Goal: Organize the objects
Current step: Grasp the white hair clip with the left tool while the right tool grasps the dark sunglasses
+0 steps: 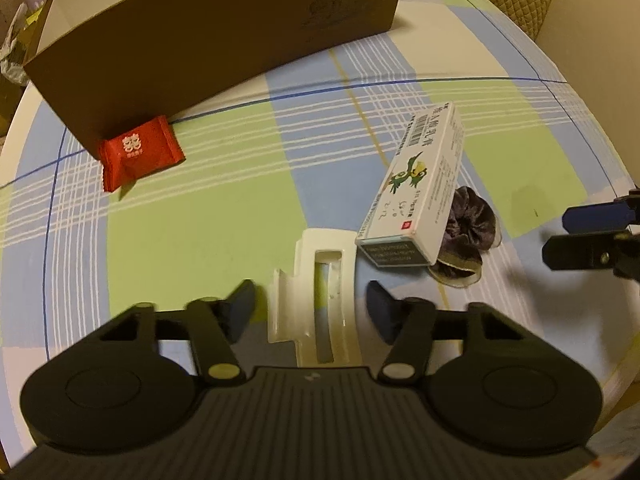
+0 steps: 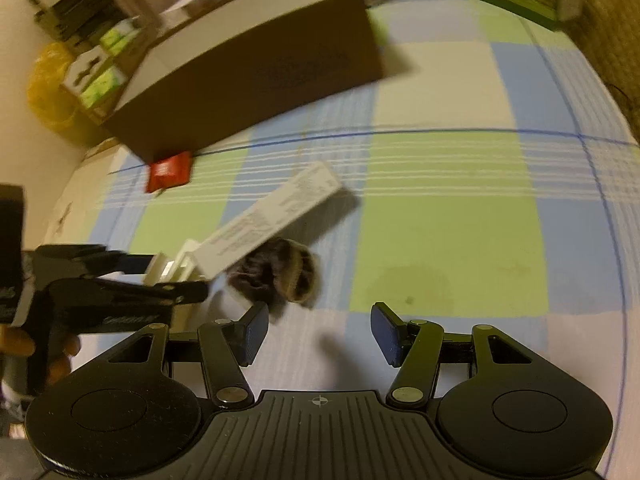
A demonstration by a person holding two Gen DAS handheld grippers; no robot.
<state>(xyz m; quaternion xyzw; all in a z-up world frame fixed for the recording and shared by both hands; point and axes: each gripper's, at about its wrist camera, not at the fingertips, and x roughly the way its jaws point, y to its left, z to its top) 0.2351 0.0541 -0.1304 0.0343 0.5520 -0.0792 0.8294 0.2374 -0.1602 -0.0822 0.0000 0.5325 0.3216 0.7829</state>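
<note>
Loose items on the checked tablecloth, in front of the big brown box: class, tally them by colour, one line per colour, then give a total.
Red: 1, the red sachet
White: 2, the white carton and the white plastic piece
Dark: 1, the dark scrunchie
Total: 4

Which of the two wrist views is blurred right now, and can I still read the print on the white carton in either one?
Right wrist view: smeared by motion, white carton print unreadable, brown box edges soft. Left wrist view: mostly sharp, white carton print and logo distinct, red packet crisp; fisheye bends the tablecloth lines.
</note>
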